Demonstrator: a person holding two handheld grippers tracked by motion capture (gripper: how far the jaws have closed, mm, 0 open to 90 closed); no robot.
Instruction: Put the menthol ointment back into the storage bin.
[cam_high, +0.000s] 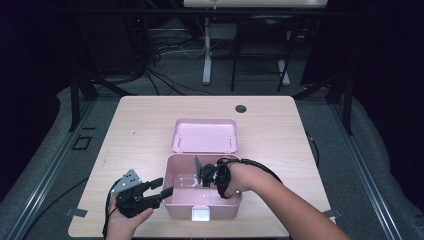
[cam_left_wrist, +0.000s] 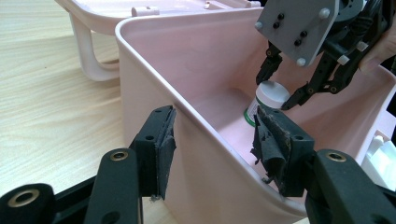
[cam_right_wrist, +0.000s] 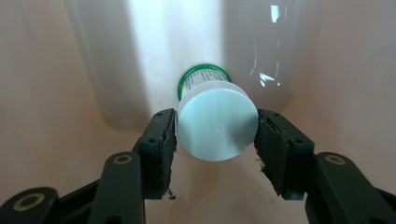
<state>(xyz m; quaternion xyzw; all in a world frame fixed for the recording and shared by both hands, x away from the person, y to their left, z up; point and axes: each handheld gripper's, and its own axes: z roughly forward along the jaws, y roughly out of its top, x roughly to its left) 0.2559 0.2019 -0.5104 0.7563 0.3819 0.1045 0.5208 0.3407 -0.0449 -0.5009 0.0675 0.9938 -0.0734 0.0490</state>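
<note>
A pink plastic box (cam_high: 179, 209) stands open on the table, its lid (cam_high: 205, 135) thrown back behind it. Inside it is a small bottle (cam_right_wrist: 217, 123) with a white cap and a green bottom ring. My right gripper (cam_right_wrist: 215, 135) points down into the box with a pad on each side of the cap, shut on the bottle (cam_left_wrist: 273, 93). From the left gripper view, the right gripper (cam_left_wrist: 278, 91) hangs over the box's far side. My left gripper (cam_left_wrist: 217, 144) is open and straddles the box's left wall (cam_left_wrist: 205, 140), one jaw outside and one inside. From above, the left gripper (cam_high: 162, 186) meets the box's left front corner.
The box has a white latch (cam_high: 201, 215) on its front and a pink handle (cam_left_wrist: 88, 51) by the lid. The wooden table (cam_high: 140, 130) has a cable hole (cam_high: 241, 108) at the back. Beyond the table are dark frames and cables on the floor.
</note>
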